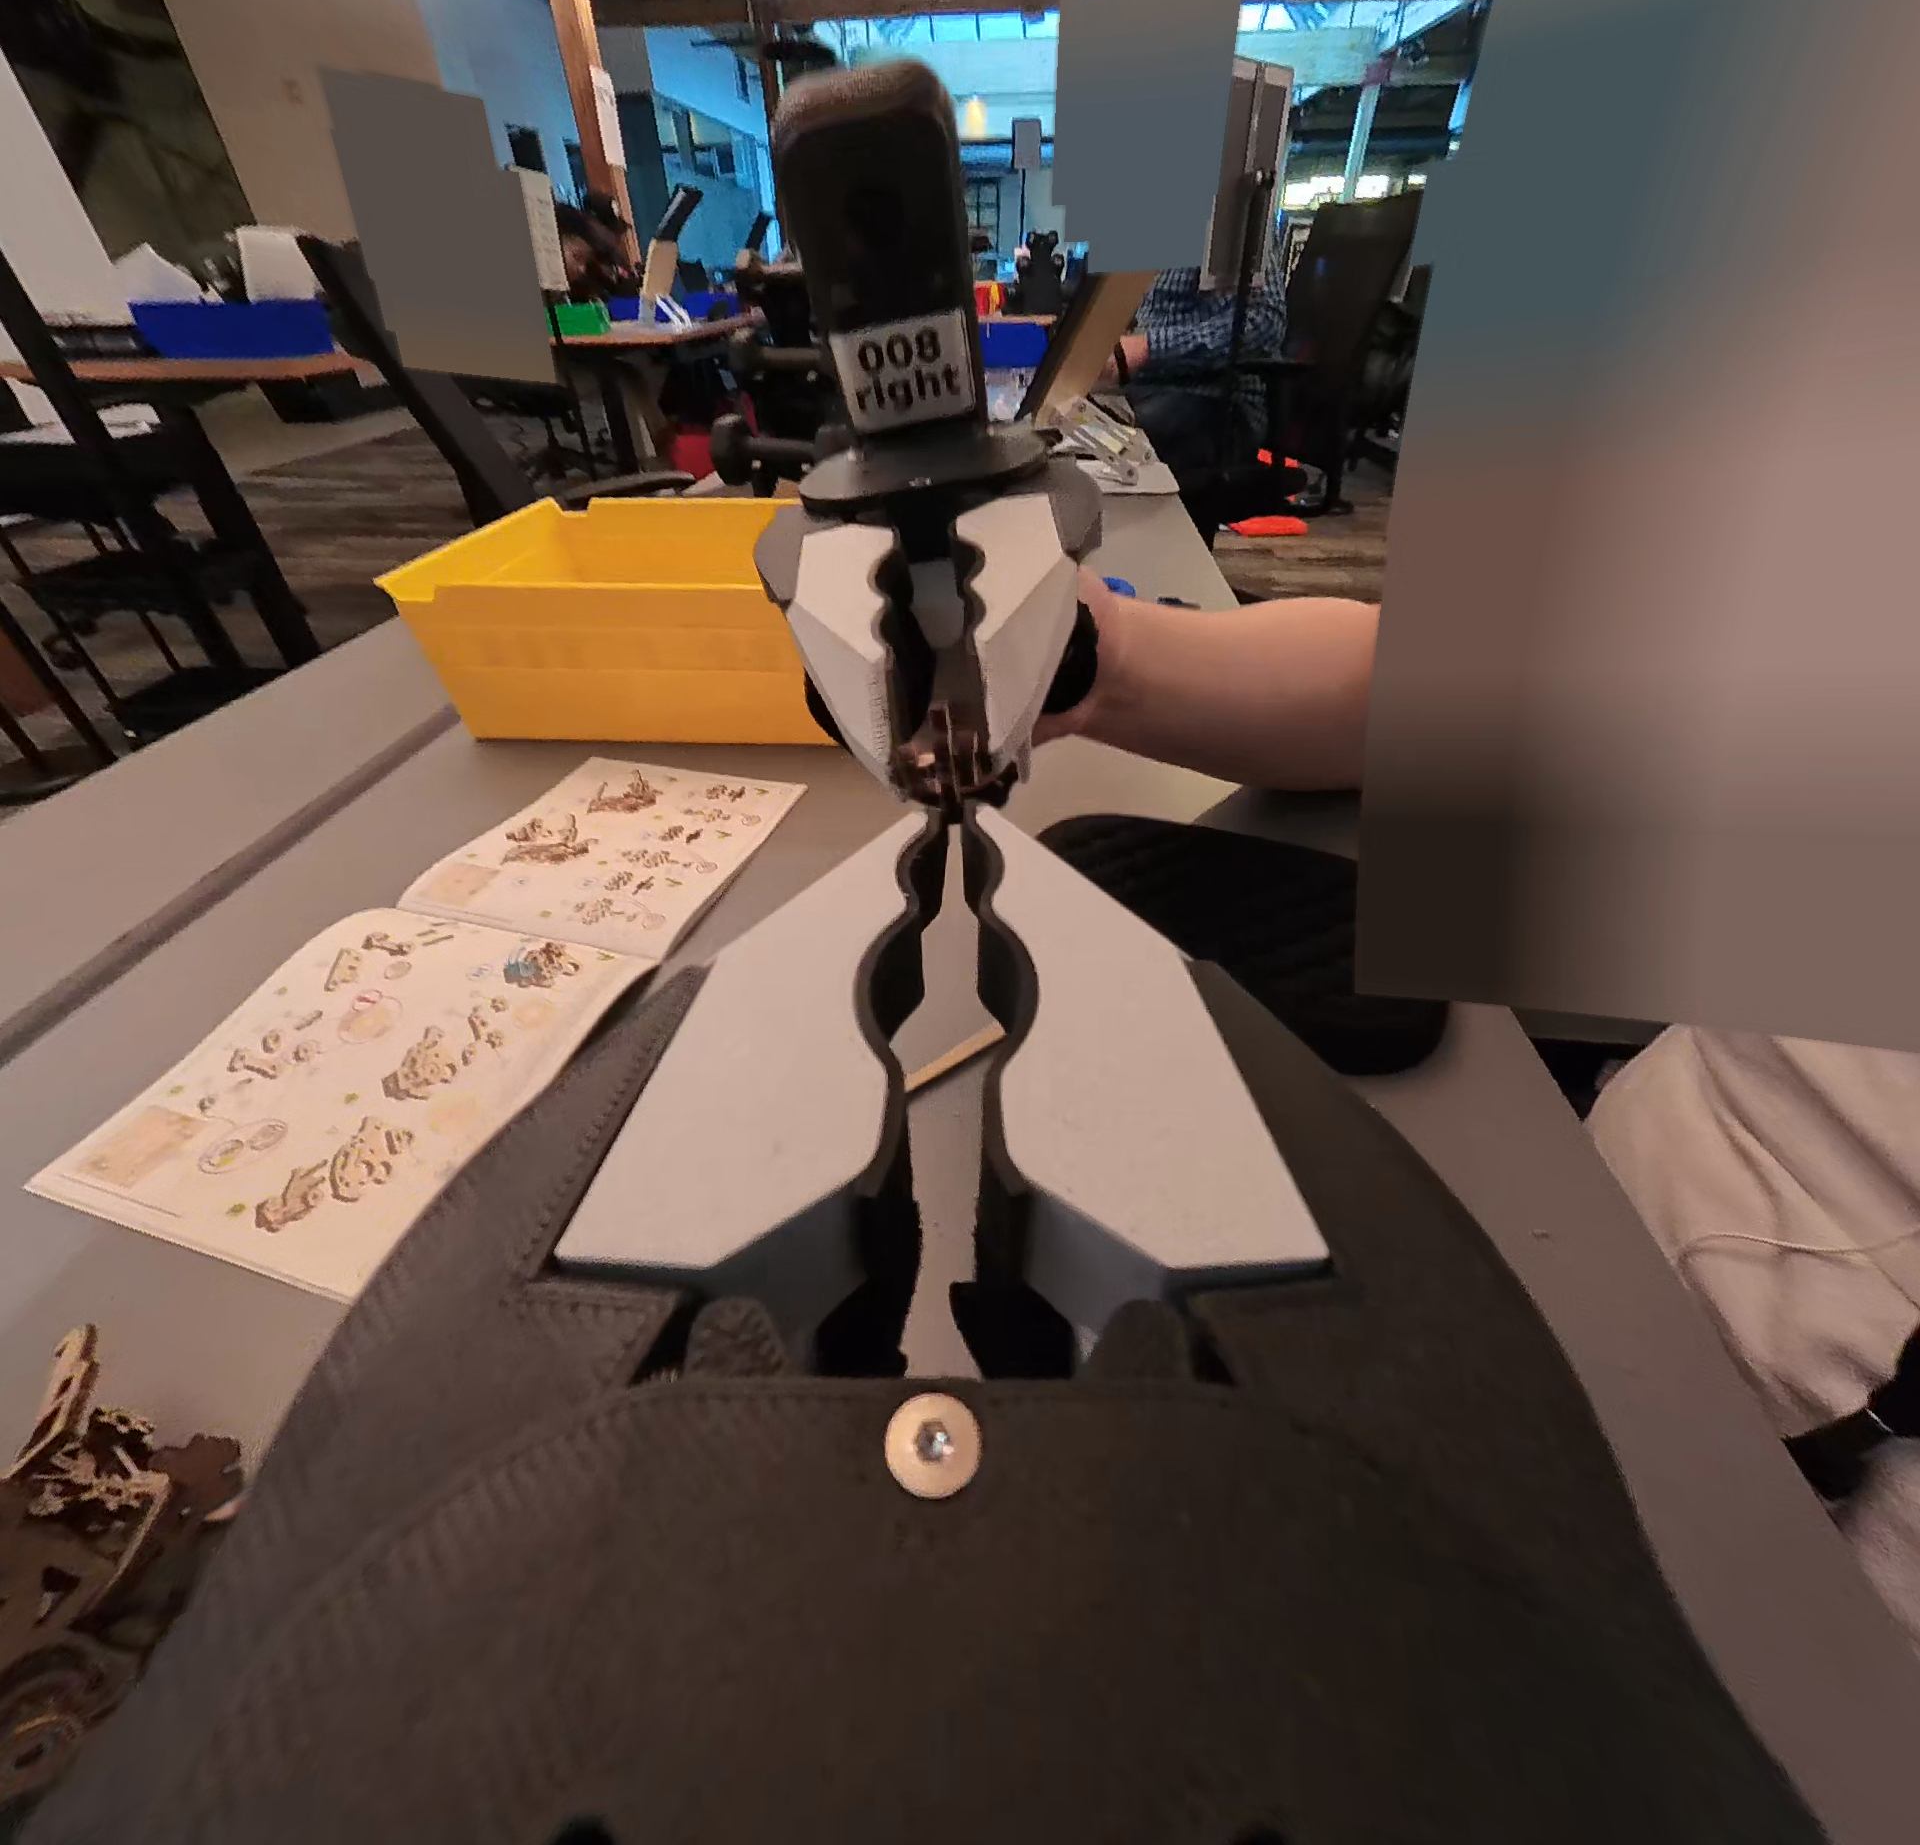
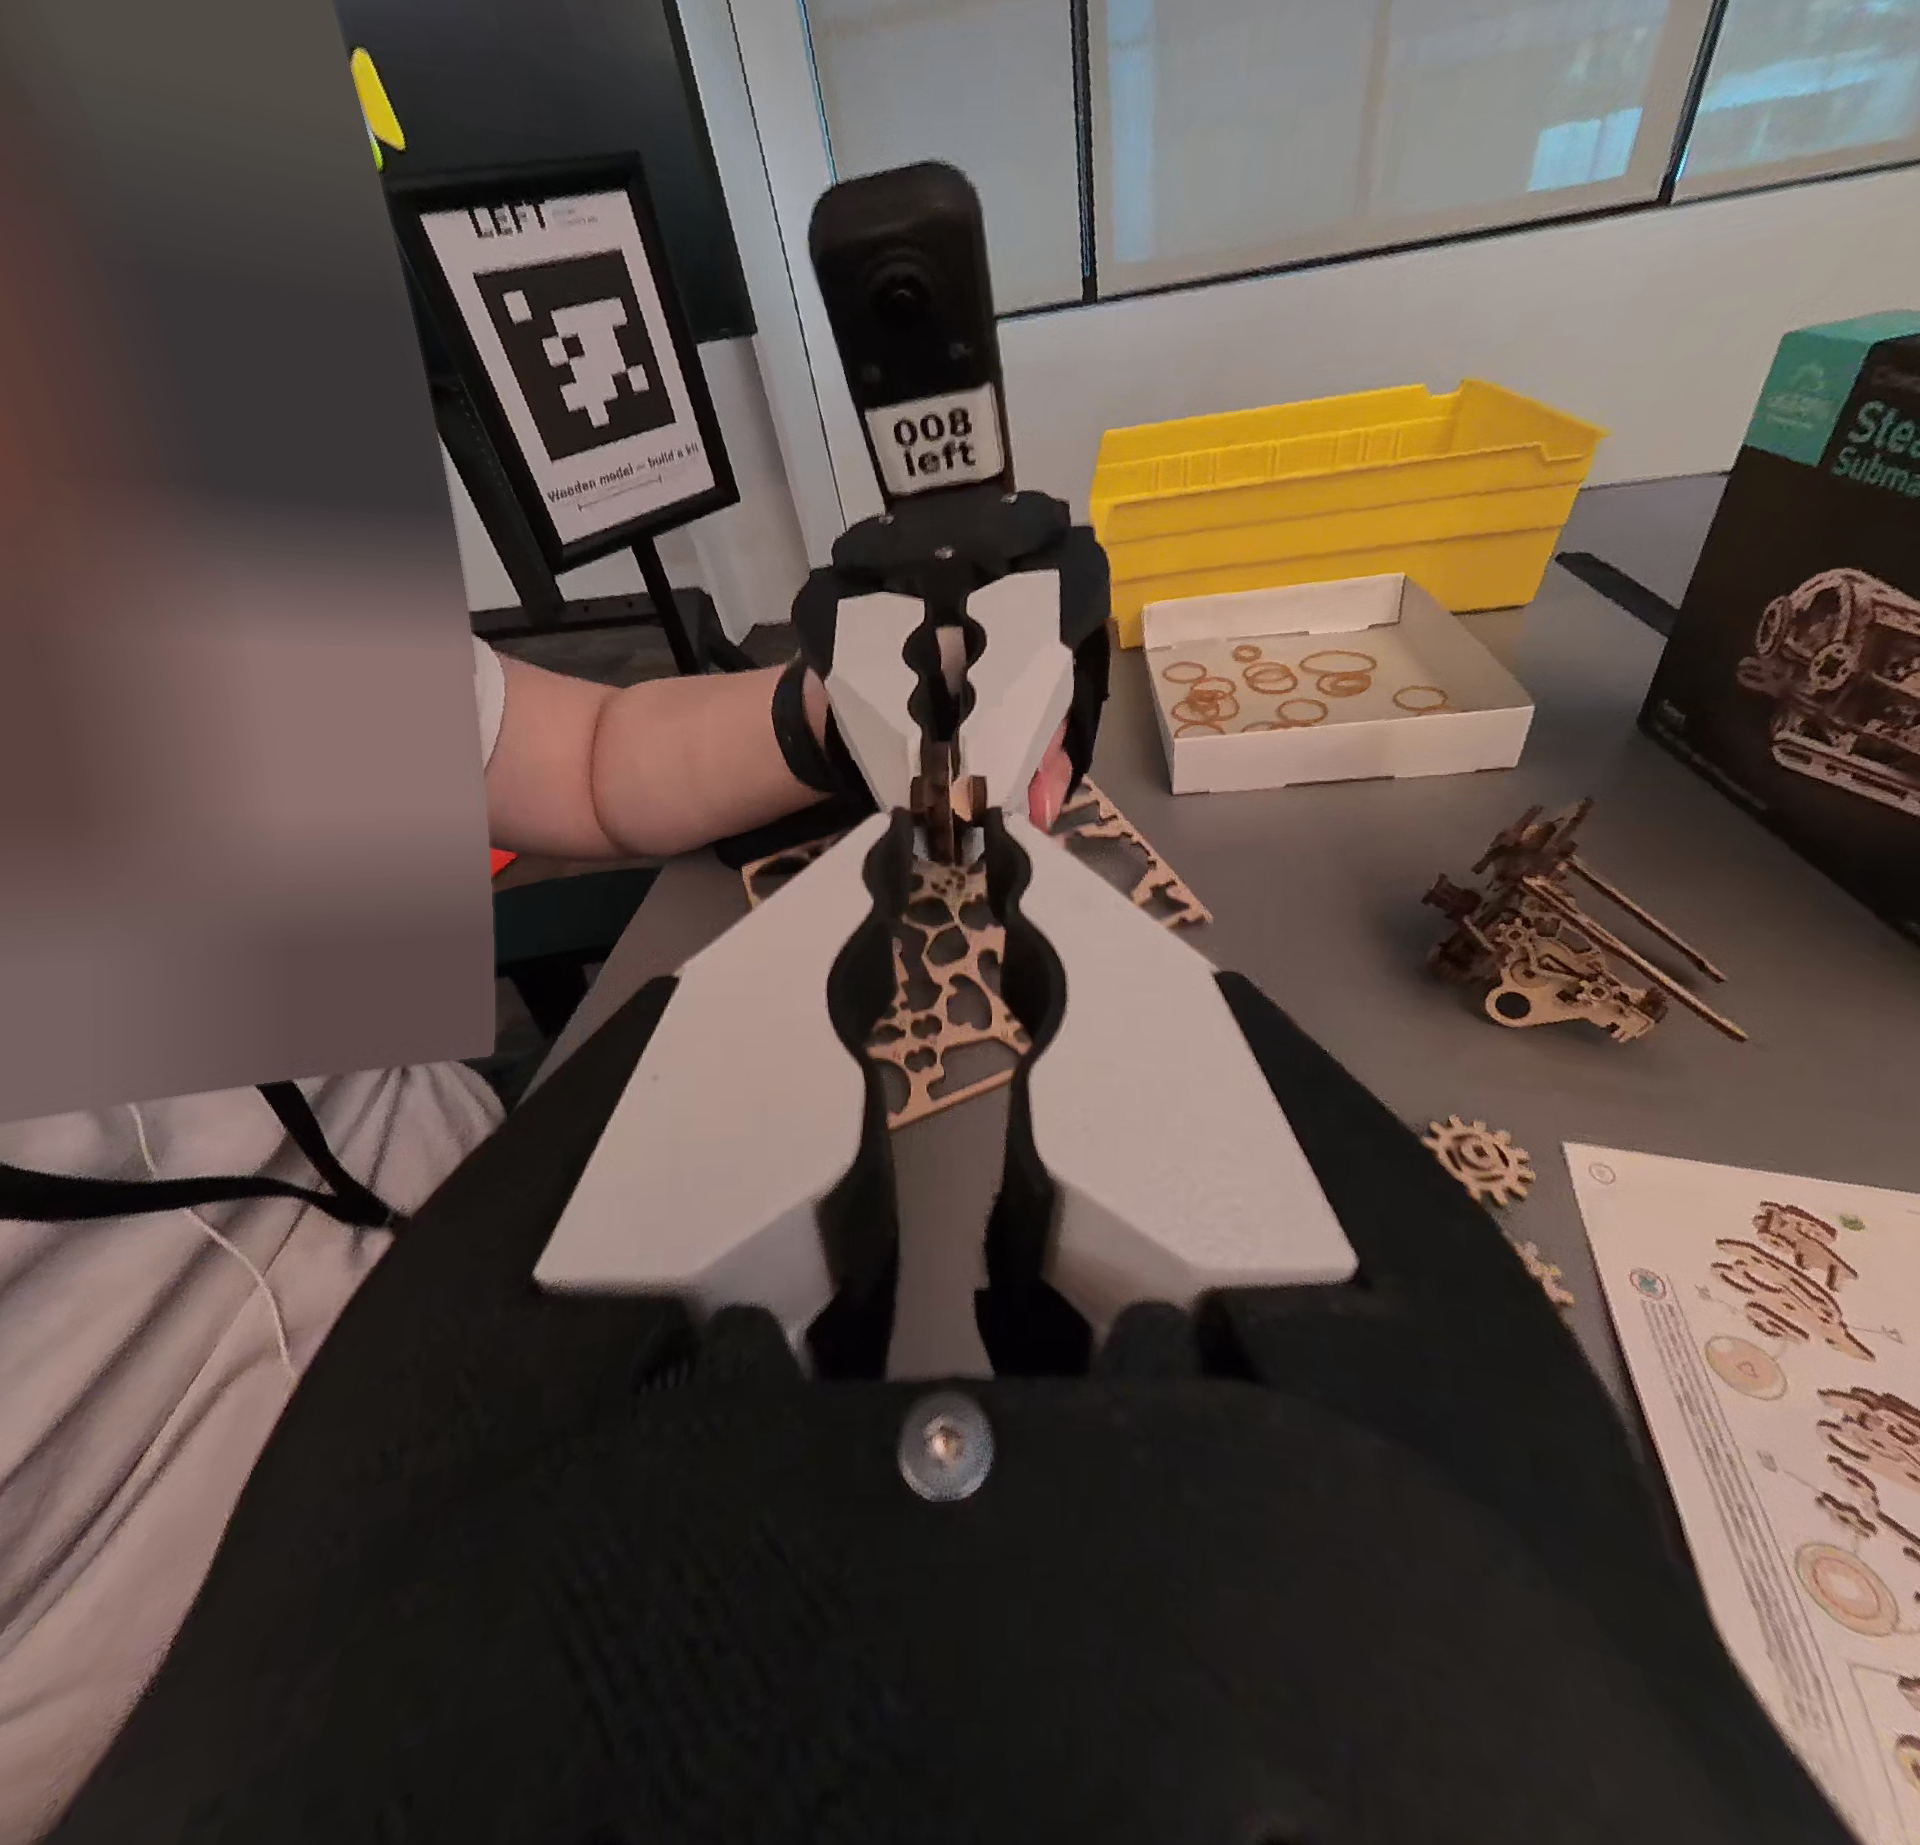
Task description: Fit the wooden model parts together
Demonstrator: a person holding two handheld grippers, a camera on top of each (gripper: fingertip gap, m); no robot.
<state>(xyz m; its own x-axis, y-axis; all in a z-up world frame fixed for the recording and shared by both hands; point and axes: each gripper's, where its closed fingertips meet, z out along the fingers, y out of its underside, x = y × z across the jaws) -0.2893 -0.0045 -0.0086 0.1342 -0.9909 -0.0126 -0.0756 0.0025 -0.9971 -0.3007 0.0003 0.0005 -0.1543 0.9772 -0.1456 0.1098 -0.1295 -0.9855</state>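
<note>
My two grippers meet tip to tip above the grey table (image 1: 208, 808). In the left wrist view my left gripper (image 1: 947, 827) is nearly shut on a thin wooden part, and the right gripper (image 1: 951, 756) faces it, shut on a small brown wooden assembly (image 1: 943, 751). In the right wrist view my right gripper (image 2: 943, 839) grips that wooden assembly (image 2: 938, 808), and the left gripper (image 2: 948, 767) presses its wooden part against it from the far side. The joint between the parts is mostly hidden by the fingertips.
A part-built wooden model (image 2: 1558, 954), a loose gear (image 2: 1475, 1158), a punched-out wooden sheet (image 2: 945, 1016), a white tray (image 2: 1351, 769) of rings, a yellow bin (image 2: 1340, 507), the kit box (image 2: 1808, 590) and an instruction booklet (image 1: 416, 995) lie around. More wooden pieces (image 1: 83, 1483) sit at lower left. The tips of both grippers are at nearly the same place. From the right gripper's tips to the part-built wooden model (image 2: 1558, 954) is close to 20 cm. It is also in sight in the left wrist view (image 1: 94, 1465).
</note>
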